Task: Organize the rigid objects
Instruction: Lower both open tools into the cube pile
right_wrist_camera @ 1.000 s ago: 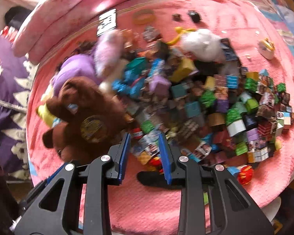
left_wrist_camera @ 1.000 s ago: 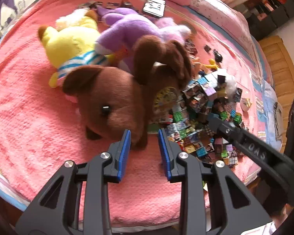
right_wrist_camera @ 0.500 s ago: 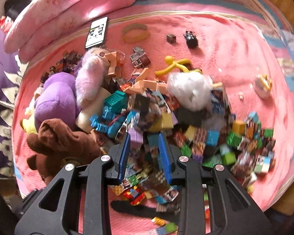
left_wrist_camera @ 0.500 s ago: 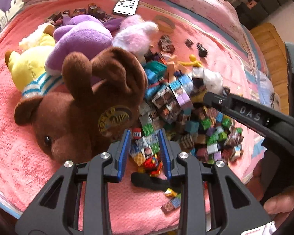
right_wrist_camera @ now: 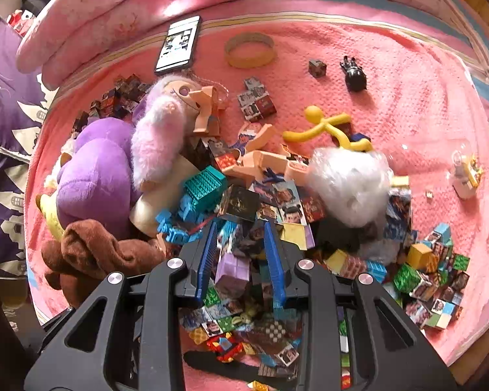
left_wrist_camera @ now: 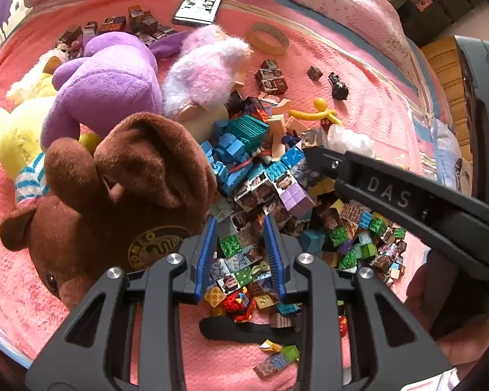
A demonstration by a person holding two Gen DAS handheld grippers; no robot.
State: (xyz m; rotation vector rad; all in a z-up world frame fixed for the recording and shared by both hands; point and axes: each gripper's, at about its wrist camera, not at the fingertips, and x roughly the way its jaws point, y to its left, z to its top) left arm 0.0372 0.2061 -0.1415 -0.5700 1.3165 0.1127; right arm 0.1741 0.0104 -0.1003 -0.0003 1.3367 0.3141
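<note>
Where right gripper point(right_wrist_camera: 241, 238) gapes — lilac cube point(right_wrist_camera: 233, 272) between

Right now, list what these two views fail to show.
- Left view: blocks behind the right gripper, hidden by its arm.
- Right view: the brown bear, mostly cut off by the left gripper's frame.
- Both views: prints on the cube pile, too small to read.
- Yellow plush, half buried under the purple plush.

brown bear point(left_wrist_camera: 114, 195), purple plush point(left_wrist_camera: 104, 81), yellow figure point(right_wrist_camera: 329, 127), teal brick point(right_wrist_camera: 205, 185), pink blanket point(right_wrist_camera: 407, 91)
</note>
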